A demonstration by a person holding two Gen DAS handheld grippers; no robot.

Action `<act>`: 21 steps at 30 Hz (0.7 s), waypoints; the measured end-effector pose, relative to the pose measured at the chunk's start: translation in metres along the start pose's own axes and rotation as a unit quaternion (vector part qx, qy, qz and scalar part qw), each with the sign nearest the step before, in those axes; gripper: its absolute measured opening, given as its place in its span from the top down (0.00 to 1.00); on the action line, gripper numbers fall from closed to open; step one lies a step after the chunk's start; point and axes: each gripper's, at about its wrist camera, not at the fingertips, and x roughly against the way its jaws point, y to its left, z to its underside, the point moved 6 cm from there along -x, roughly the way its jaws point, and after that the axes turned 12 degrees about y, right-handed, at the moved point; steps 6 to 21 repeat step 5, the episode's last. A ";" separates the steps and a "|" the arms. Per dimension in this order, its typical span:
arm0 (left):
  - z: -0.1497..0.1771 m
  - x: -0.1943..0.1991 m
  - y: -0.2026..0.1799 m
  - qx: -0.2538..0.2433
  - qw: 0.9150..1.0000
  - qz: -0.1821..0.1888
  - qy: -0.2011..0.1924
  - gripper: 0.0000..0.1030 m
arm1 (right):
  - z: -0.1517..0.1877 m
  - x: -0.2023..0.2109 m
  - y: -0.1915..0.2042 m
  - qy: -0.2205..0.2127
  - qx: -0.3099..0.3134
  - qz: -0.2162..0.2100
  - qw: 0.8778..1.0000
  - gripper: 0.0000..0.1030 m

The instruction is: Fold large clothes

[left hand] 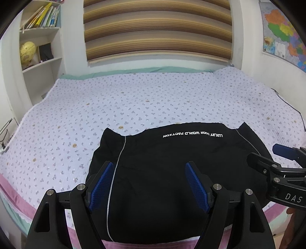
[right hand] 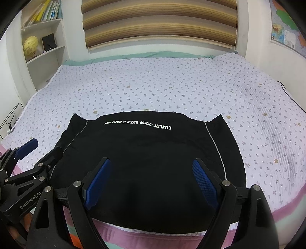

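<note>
At the far left a white bookshelf [left hand: 41, 47] holds leaning books [left hand: 41, 17] on its top level and a yellow globe [left hand: 27, 52] beside a small dark frame [left hand: 45, 51] below. The titles on the book spines are too small to read. Next to the shelf, a brown-and-tan striped blind [left hand: 158, 30] hangs above the head of the bed [left hand: 133, 99], which is covered by a pale lilac quilt with a small flower print and a pink border along the near edge.

The left tongs [left hand: 149, 183] hover above the near left part of the garment, blue ribbed pads spread wide, holding nothing. In the right wrist view their black body carries the lettering "GenRobot.AI".

The black garment [left hand: 172, 172] lies flat on the near edge of the bed, roughly centred between the two tools, with a thin light piping line running down each side. White print near its far hem reads, upside down from here, "LUXURY DOOR WORLD FACTION", though the second word is partly unclear.

The right tongs [right hand: 151, 182] hang over the near right part of the garment, also wide open and empty. In the left wrist view their side shows the letters "DAS".

At the far right a coloured wall map [left hand: 283, 32] hangs on the wall; its labels are unreadable.
</note>
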 end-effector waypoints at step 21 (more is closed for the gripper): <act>-0.006 -0.006 -0.004 -0.011 1.000 -0.008 -0.012 0.24 | -0.006 -0.012 -0.004 0.010 0.000 0.004 1.000 0.14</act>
